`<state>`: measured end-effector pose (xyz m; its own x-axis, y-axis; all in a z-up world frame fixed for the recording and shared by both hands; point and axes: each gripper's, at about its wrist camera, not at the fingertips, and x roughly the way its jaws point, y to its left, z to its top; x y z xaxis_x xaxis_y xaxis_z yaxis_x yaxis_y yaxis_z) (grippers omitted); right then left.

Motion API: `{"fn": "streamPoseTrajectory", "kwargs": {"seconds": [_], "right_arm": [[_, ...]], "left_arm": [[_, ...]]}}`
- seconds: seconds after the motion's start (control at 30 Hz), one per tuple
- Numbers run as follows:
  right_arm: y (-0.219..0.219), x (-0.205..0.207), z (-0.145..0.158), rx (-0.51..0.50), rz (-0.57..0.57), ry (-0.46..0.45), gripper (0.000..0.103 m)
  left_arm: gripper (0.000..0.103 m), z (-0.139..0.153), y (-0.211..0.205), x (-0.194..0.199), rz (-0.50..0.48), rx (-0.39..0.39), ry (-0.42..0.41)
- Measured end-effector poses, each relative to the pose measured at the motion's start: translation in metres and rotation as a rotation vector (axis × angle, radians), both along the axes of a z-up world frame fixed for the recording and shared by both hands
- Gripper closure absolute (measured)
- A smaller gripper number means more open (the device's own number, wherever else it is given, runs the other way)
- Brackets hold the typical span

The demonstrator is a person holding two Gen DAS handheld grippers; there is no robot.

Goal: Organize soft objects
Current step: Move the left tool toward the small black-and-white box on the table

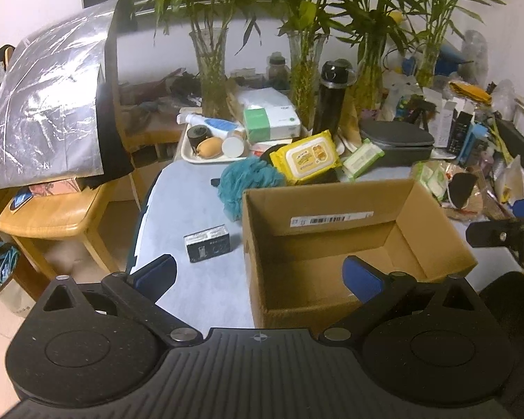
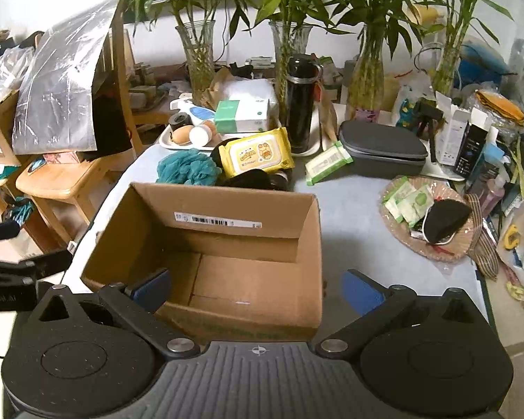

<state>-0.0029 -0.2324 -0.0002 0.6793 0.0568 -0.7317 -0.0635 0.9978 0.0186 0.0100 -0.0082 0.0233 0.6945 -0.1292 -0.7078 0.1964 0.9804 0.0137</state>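
Note:
An open, empty cardboard box [image 1: 433, 216] stands on the pale blue table; it also shows in the right wrist view [image 2: 314, 244]. Behind it lie a teal bath pouf [image 1: 248, 181] [image 2: 187, 169], a yellow wet-wipes pack [image 1: 307, 157] [image 2: 255, 152], a black soft item [image 2: 251, 178] and a green wipes pack [image 1: 363, 153] [image 2: 326, 162]. My left gripper [image 1: 260, 276] is open and empty at the box's near left corner. My right gripper [image 2: 256, 291] is open and empty over the box's near edge. The right gripper also shows in the left wrist view [image 1: 506, 234].
A small black box [image 1: 208, 242] lies left of the carton. A white tray [image 1: 209, 159] of bottles, glass vases [image 2: 195, 59], a black flask [image 2: 300, 101] and a grey case [image 2: 380, 153] crowd the back. A woven plate [image 2: 429, 244] with packets sits right. A wooden chair [image 1: 52, 216] stands left.

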Motion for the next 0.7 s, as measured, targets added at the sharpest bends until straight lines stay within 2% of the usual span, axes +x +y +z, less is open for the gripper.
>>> {"fn": "streamPoseTrajectory", "kwargs": {"seconds": [0.17,0.3,0.53,0.7], "right_arm": [[0.004,0.002,0.026,-0.031,0.026,-0.019,0.0],[0.009,0.003,0.032,-0.043,0.03,-0.059,0.0],[0.004,0.011,0.021,-0.002,0.021,-0.077,0.0],[-0.006,0.02,0.001,0.002,0.005,-0.086,0.0]], "left_arm": [[0.0,0.01,-0.002,0.0,-0.003,-0.03,-0.014],[0.0,0.014,0.001,0.002,0.001,-0.05,-0.011],[0.0,0.008,0.008,0.01,-0.034,-0.023,-0.006],[0.0,-0.006,0.023,0.029,-0.028,-0.037,0.03]]}}
